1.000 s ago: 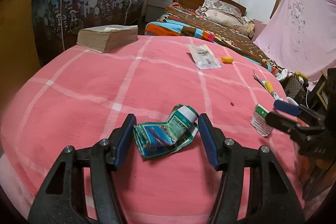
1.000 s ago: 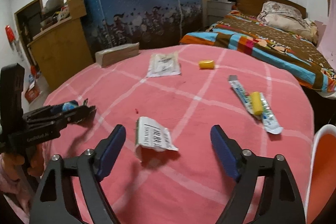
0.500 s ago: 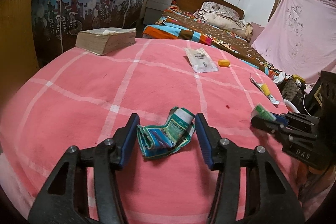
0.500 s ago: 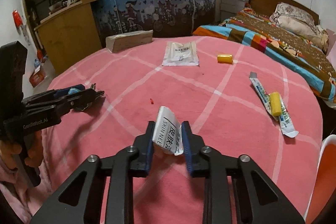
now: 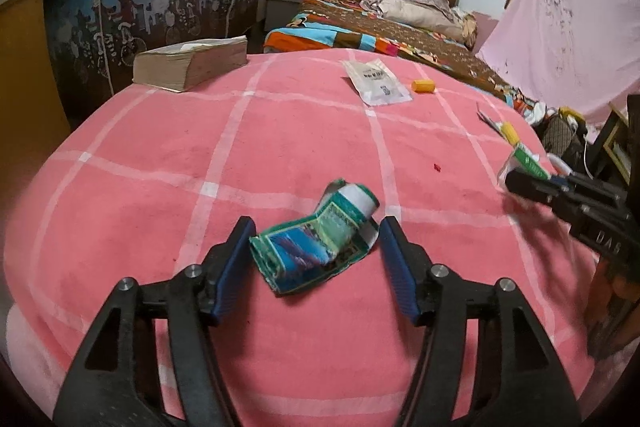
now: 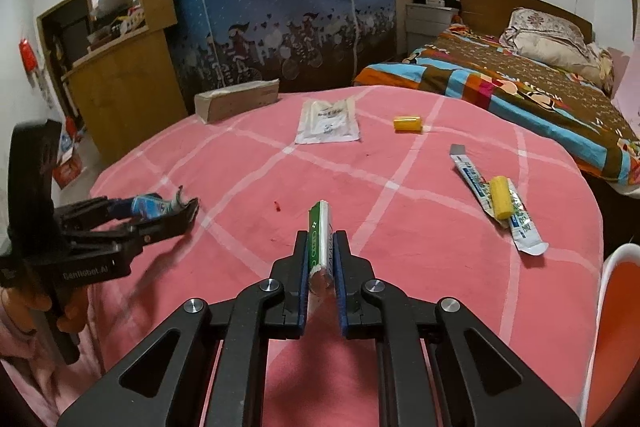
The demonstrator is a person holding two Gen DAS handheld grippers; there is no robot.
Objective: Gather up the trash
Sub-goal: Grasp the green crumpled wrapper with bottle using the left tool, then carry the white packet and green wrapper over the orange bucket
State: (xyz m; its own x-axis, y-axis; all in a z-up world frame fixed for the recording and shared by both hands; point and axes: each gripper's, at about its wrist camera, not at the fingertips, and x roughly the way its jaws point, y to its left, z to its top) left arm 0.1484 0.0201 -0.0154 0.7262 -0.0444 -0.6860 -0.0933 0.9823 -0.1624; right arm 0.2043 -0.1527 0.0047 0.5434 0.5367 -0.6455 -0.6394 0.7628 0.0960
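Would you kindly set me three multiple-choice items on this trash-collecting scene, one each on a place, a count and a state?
1. Where is the crumpled green wrapper?
A. between the fingers of the left hand-held gripper
B. on the thick book
C. beside the white sachet

2. How many yellow caps lie on the pink blanket?
A. one
B. two
C. four

3. What state is the right hand-held gripper in?
A. open and empty
B. shut on the folded packet
C. open over the toothpaste tube

Answers: 1 A, the wrapper lies between its open jaws; 2 B, one sits by the sachet, another on the tube; 3 B, its jaws pinch the packet.
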